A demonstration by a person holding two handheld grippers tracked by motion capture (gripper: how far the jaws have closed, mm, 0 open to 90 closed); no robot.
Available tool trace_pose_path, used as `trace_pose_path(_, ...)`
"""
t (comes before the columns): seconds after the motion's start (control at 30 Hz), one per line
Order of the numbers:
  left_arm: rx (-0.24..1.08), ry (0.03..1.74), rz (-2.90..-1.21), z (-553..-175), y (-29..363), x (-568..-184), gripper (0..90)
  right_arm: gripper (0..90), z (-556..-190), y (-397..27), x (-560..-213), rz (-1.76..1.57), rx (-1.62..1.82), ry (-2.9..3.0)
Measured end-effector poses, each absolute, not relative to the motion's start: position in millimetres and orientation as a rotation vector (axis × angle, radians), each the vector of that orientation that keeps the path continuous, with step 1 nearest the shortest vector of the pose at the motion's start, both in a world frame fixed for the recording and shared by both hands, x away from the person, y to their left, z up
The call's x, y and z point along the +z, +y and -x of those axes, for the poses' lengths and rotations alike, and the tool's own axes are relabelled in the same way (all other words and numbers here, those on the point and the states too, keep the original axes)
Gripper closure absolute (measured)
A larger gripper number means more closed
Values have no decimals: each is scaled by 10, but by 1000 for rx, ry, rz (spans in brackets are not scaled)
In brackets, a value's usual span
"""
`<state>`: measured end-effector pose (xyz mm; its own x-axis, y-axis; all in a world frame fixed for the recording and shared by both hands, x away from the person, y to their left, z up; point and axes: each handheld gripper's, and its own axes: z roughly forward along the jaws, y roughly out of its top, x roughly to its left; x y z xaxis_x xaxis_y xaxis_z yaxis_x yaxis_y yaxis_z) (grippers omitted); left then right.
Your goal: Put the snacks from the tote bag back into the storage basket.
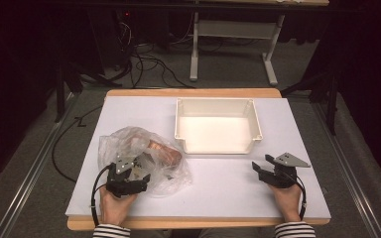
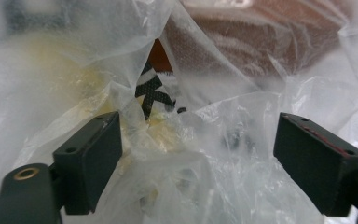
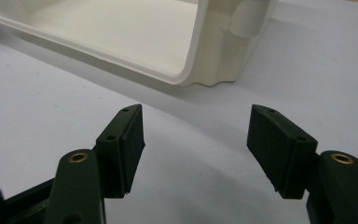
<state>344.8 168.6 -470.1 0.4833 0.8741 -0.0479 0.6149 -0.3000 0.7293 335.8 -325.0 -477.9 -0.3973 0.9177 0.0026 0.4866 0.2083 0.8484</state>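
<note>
A crumpled clear plastic bag [image 1: 139, 153] lies on the left half of the white table top, with a reddish-brown item [image 1: 162, 151] inside it. My left gripper [image 1: 138, 171] is at the bag's near edge, open, its jaws spread around loose folds of the bag [image 2: 205, 154]. Through the film I see the brown item [image 2: 261, 42] and a black-and-white patterned piece [image 2: 151, 93]. A white plastic bin [image 1: 218, 125] stands empty at the table's middle back. My right gripper [image 1: 262, 166] rests open at the right, its jaws pointing at the bin's corner [image 3: 214, 56] with nothing between them.
The white board [image 1: 228, 178] covers a wooden table with bare surface between the two grippers. Beyond the table's far edge are a grey carpet, cables [image 1: 149, 64] and a white desk frame [image 1: 233, 34]. Dark stands flank both sides.
</note>
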Motion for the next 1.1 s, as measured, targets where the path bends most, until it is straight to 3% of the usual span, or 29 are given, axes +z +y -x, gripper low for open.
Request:
trace_pose_path(0.07,461,1223,-2042,-3456,1678,-4726,248,365,-3363,-3250,-4781,-1300,1094,1974)
trace_pose_path(0.1,448,1216,-2054,-3460,1668,-4748,322,365,-3368,-3248,-4781,-1303,1090,1978)
trace_pose_path(0.33,454,1168,-2082,-3439,1641,-4789,565,366,-3370,-3243,-4781,-1309,1082,1980)
trace_pose_path(0.37,446,1163,-2082,-3439,1646,-4787,565,365,-3370,-3243,-4781,-1309,1081,1980)
trace_pose_path(0.4,438,1146,-2084,-3430,1647,-4790,653,366,-3368,-3241,-4782,-1310,1084,1979)
trace_pose_path(0.57,367,1093,-2090,-3404,1651,-4796,842,373,-3368,-3244,-4781,-1310,1086,1979)
trace_pose_path(0.67,314,1054,-2095,-3380,1638,-4801,877,378,-3368,-3245,-4781,-1309,1085,1979)
trace_pose_path(1.1,246,952,-2139,-3303,1474,-4789,880,388,-3377,-3223,-4785,-1293,1075,2013)
